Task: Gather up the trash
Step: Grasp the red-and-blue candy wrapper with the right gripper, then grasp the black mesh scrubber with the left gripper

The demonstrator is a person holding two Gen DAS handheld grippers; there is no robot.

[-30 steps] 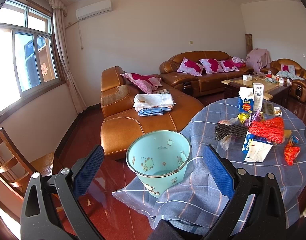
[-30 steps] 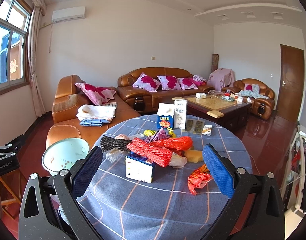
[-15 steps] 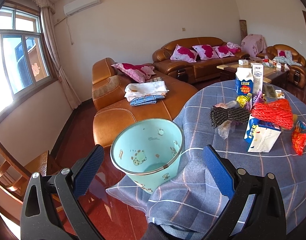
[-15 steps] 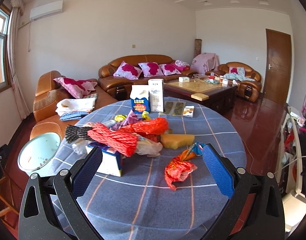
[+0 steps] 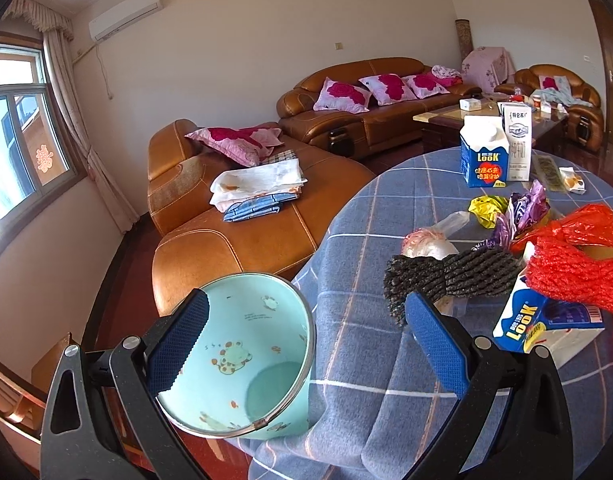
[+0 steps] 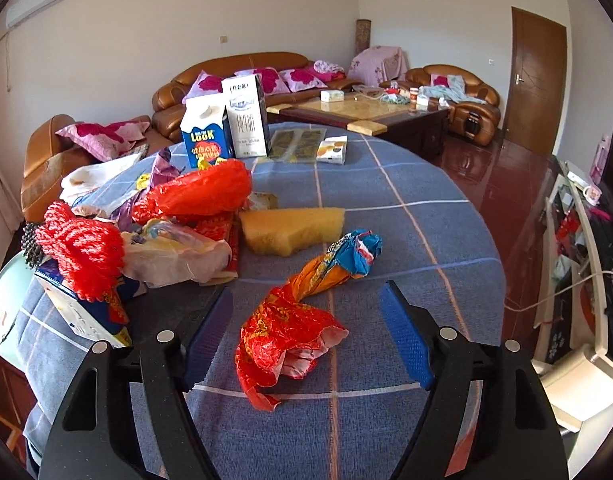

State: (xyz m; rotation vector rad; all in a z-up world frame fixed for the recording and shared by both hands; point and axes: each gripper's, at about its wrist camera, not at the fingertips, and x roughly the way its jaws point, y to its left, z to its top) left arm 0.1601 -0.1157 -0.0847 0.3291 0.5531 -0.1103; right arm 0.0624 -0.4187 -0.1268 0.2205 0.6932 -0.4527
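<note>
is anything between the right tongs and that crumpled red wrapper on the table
Nothing visible. The red wrapper lies on bare tablecloth directly between the closing jaws of the right tongs, not yet pinched. The yellow sponge sits beyond it.

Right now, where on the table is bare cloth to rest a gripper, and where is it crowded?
Bare cloth: the table's far-right part, bordered by the yellow sponge, the small box and the rim. Also the strip between the bin and the black mesh. Crowded: the left, around the red bag and the red net.
</note>
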